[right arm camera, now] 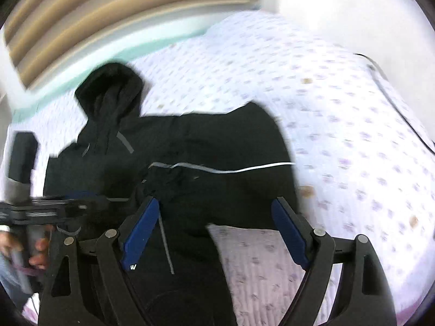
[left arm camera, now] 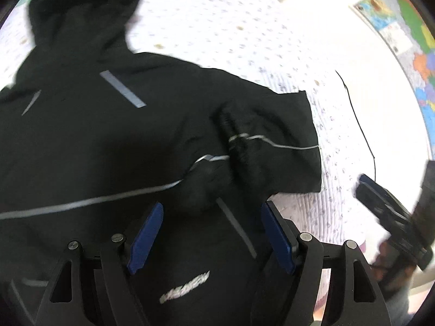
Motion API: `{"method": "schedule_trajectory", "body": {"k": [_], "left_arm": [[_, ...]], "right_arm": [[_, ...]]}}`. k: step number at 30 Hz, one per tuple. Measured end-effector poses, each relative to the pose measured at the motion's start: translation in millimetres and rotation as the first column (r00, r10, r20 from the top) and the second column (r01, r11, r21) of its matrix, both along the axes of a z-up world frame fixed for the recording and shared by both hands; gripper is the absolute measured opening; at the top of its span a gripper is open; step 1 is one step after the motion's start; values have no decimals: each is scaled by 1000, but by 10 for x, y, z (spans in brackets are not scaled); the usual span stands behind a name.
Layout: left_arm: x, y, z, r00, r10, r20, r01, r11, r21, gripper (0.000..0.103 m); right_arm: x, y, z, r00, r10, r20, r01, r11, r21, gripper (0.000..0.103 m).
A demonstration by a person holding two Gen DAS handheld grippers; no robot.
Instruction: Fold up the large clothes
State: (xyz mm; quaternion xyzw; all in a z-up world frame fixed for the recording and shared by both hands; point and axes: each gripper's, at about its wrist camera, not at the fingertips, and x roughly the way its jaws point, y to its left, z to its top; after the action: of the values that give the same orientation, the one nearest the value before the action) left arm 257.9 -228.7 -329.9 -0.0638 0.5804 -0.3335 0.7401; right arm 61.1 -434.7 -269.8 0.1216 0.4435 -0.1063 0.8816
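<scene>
A black hooded jacket [left arm camera: 108, 141] with grey reflective stripes lies spread on a bed, hood pointing away. One sleeve [left arm camera: 272, 141] is folded in across its body. My left gripper [left arm camera: 212, 233] is open and empty, just above the jacket's lower part near a white logo [left arm camera: 185, 288]. My right gripper [right arm camera: 217, 233] is open and empty, over the jacket's [right arm camera: 190, 157] lower right edge. The right gripper also shows in the left wrist view [left arm camera: 386, 212] at the right, off the jacket. The left gripper shows in the right wrist view [right arm camera: 49, 209] at the left.
The bed has a white sheet with small purple flowers [left arm camera: 217, 27]. A thin black cable [left arm camera: 359, 125] lies on it to the right of the jacket. A colourful map [left arm camera: 407, 40] hangs on the wall at the right. A headboard [right arm camera: 108, 8] stands behind the hood.
</scene>
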Motion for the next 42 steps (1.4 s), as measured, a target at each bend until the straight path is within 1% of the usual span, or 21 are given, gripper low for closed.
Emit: {"method": "schedule_trajectory", "body": {"k": [2, 3, 5, 7, 9, 13, 15, 17, 18, 19, 20, 21, 23, 26, 29, 32, 34, 35, 38, 41, 42], "left_arm": [[1, -190, -28, 999, -47, 23, 47, 999, 0, 75], [8, -319, -47, 997, -73, 32, 73, 997, -2, 75], [35, -487, -86, 995, -95, 35, 96, 995, -3, 75], [97, -626, -149, 995, -97, 29, 97, 995, 5, 75], [154, -779, -240, 994, -102, 29, 100, 993, 68, 75], [201, -985, -318, 992, -127, 25, 125, 990, 57, 75], [209, -1061, -324, 989, -137, 52, 133, 989, 70, 65], [238, -1137, -344, 989, -135, 57, 129, 987, 98, 41], [249, -1156, -355, 990, -132, 56, 125, 986, 106, 36], [261, -1155, -364, 991, -126, 50, 120, 988, 98, 28], [274, -1140, -371, 992, -116, 41, 112, 990, 80, 25], [284, -1115, -370, 994, -104, 38, 101, 993, 67, 23], [285, -1081, -343, 994, -93, 57, 88, 993, 76, 21], [260, -1034, -248, 992, -76, 97, 67, 993, 93, 20], [273, -918, -131, 992, -54, 110, 46, 997, 69, 20], [249, -769, 18, 989, -42, 144, 36, 998, 47, 19], [271, -553, 158, 986, -13, 165, 12, 1000, 11, 19], [233, -378, 231, 986, 11, 167, -10, 1000, -10, 19], [353, -12, 399, 980, 96, 175, -88, 995, -51, 18], [401, 353, 558, 964, 163, 208, -153, 986, -64, 18], [401, 521, 635, 956, 187, 228, -176, 982, -66, 18]], "right_arm": [[-135, -152, 37, 997, -71, 15, 70, 997, 36, 88], [-184, -202, 39, 996, -92, 18, 91, 995, 51, 88], [-250, -266, 6, 991, -130, 18, 128, 989, 81, 88], [-292, -303, -45, 989, -149, 4, 148, 985, 92, 88], [-298, -315, -77, 987, -159, -7, 159, 983, 89, 88], [-285, -352, -125, 986, -165, -13, 166, 981, 105, 88], [-278, -347, -165, 987, -162, -13, 163, 981, 102, 88], [-254, -351, -196, 987, -158, -22, 160, 983, 87, 88], [-252, -348, -206, 987, -157, -25, 159, 984, 83, 88], [-239, -353, -219, 987, -156, -29, 158, 984, 81, 88], [-230, -355, -228, 987, -156, -32, 158, 984, 82, 88], [-222, -360, -236, 988, -154, -33, 156, 984, 84, 88], [-202, -366, -243, 988, -153, -37, 155, 984, 82, 88], [-174, -347, -238, 988, -150, -39, 153, 985, 77, 88], [-142, -292, -219, 990, -135, -39, 137, 988, 74, 88], [-81, -211, -202, 993, -112, -42, 114, 992, 61, 88], [-41, -143, -179, 995, -92, -38, 94, 994, 57, 88], [-15, -107, -167, 996, -78, -35, 80, 995, 56, 88], [58, 3, -132, 999, -42, -32, 44, 998, 37, 88], [132, 150, -82, 1000, 4, -27, -5, 1000, -11, 88], [155, 197, -66, 999, 21, -25, -21, 999, -25, 88]]}}
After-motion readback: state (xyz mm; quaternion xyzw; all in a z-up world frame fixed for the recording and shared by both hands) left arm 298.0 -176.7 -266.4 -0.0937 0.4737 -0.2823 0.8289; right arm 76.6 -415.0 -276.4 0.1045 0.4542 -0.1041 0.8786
